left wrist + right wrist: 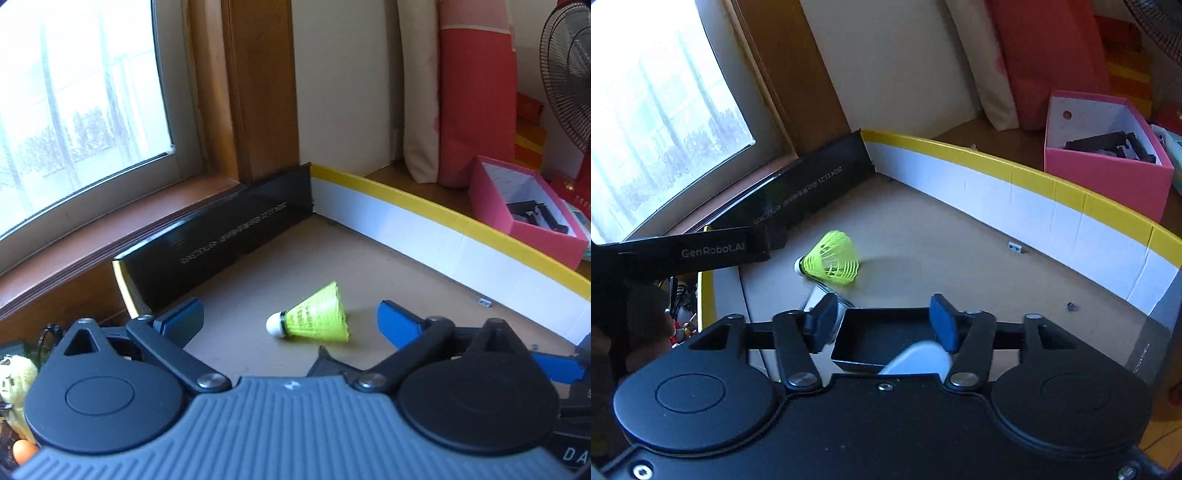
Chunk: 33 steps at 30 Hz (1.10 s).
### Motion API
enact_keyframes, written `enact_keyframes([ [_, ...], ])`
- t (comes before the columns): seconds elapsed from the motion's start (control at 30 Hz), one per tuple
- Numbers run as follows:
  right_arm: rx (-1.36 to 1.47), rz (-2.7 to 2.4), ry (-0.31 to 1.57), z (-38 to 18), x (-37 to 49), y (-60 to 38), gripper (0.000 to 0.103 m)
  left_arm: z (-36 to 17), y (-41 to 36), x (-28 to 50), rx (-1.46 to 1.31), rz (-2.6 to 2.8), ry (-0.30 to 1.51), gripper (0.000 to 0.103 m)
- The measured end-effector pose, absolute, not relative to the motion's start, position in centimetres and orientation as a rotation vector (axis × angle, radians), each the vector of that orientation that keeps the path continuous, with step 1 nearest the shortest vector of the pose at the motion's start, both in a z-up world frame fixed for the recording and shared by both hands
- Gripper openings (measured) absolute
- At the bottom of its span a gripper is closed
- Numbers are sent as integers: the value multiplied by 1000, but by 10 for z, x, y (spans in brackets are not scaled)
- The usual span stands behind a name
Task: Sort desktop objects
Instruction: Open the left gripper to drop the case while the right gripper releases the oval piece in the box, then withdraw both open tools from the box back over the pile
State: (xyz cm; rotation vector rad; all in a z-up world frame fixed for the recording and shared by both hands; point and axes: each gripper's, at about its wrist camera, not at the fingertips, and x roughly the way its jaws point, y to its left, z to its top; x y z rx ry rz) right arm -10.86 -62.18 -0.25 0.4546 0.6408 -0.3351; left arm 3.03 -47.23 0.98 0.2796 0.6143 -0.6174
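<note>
While both grippers' fingers are spread and empty, a yellow-green shuttlecock (312,315) is seen lying on its side in the cardboard tray (424,221), cork leftward, between the left gripper (291,317) fingers; the right gripper (882,321) is farther off.

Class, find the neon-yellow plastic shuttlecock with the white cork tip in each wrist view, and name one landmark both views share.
Left wrist view: the shuttlecock lies on its side at lower centre, between the open blue fingers.
Right wrist view: the shuttlecock lies left of centre, beyond the fingers.
Shared landmark: the pink cardboard box behind the yellow-edged wall.
</note>
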Motion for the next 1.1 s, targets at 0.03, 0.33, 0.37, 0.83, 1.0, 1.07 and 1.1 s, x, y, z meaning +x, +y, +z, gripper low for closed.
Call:
enact_keyframes([
  [0.03, 454, -336, 640, -3, -109, -622, 63, 10, -472, 30, 283, -610, 616, 103],
  [0.33, 451, -335, 635, -1, -111, -622, 78, 11, -465, 24, 293, -553, 642, 103],
  [0.37, 449, -334, 634, -1, -111, -621, 79, 11, -463, 23, 293, -548, 642, 103],
  [0.83, 444, -333, 616, 1, -109, -606, 91, 16, -403, 22, 242, -416, 687, 103],
  [1.0, 409, -331, 593, 11, -109, -582, 91, 20, -358, 21, 213, -390, 675, 103],
  [1.07, 394, -337, 580, 15, -109, -569, 91, 20, -338, 20, 212, -382, 668, 103],
  [1.1, 389, -341, 576, 17, -108, -560, 91, 21, -325, 19, 210, -376, 665, 103],
])
